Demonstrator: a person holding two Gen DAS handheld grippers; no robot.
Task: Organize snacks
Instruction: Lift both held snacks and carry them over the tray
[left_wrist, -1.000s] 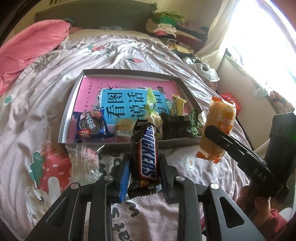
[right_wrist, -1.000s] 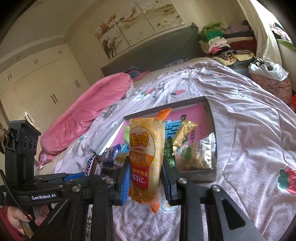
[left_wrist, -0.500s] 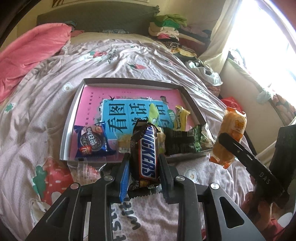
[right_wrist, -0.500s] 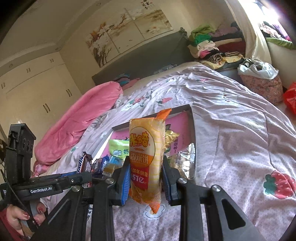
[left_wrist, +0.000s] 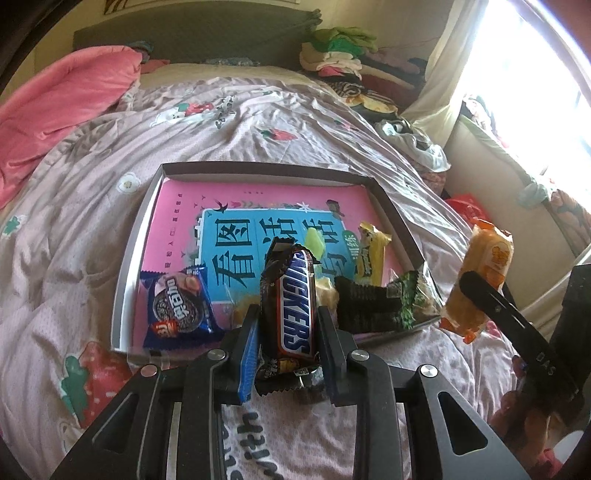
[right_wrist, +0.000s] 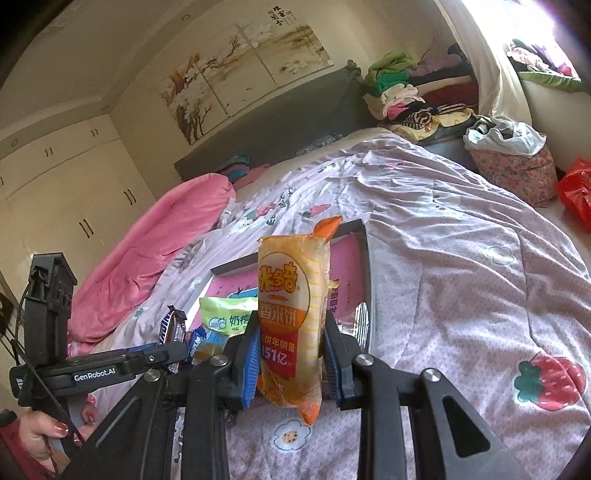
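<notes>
My left gripper (left_wrist: 288, 321) is shut on a Snickers bar (left_wrist: 293, 306), held upright just short of the near edge of a shallow grey box (left_wrist: 127, 258) on the bed. The box has a pink and blue printed bottom and holds an Oreo pack (left_wrist: 177, 310), a yellow bar (left_wrist: 369, 254), a dark green pack (left_wrist: 373, 302) and a light green packet (right_wrist: 225, 317). My right gripper (right_wrist: 290, 343) is shut on a yellow and orange rice cracker packet (right_wrist: 291, 317), which hangs beyond the box's right side as the rice cracker packet (left_wrist: 480, 280) in the left wrist view.
The box lies on a pale pink quilt (left_wrist: 74, 206) with strawberry prints. A pink duvet (left_wrist: 48, 107) is bunched at the far left. Folded clothes (left_wrist: 343, 55) are piled beyond the bed at the right, near a bright window. A person's hand (right_wrist: 40, 435) holds the left gripper's handle.
Both grippers have drifted back from the box, still holding their snacks. The box now sits farther ahead in the left wrist view and the right wrist view has tilted up a little.
</notes>
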